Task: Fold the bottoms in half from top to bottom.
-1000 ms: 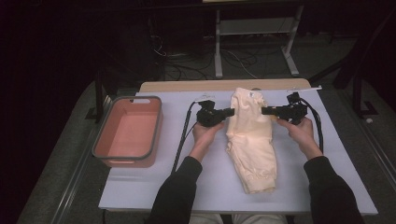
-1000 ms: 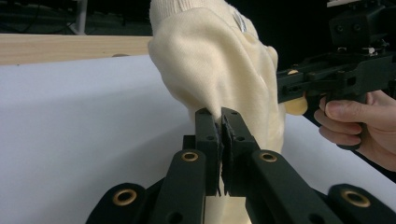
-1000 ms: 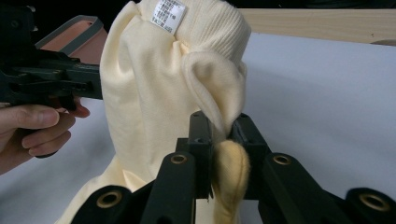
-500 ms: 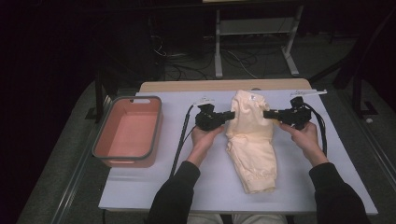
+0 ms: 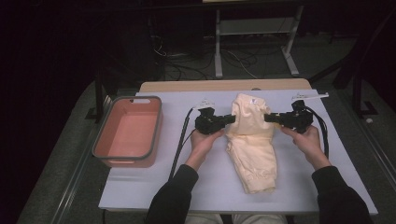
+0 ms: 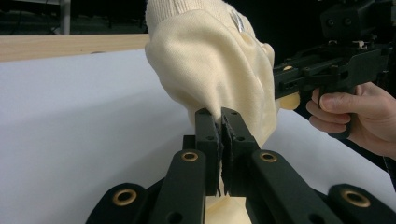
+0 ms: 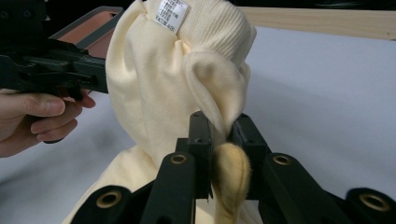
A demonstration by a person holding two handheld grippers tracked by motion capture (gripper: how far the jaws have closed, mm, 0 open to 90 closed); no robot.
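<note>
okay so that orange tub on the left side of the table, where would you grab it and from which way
Probably the rim of the orange tub on its long side nearest the left gripper, coming from above with one jaw inside and one outside. The tub sits open-topped and looks empty, with a raised grey lip all round. That gripper is shut on the cream garment, as is the right gripper, so one must release first.

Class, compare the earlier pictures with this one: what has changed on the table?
The right gripper drew slightly rightward, pulling the cream garment wider. The left gripper stayed put; both remain shut on the garment's edges. The pink tub is unmoved.
</note>
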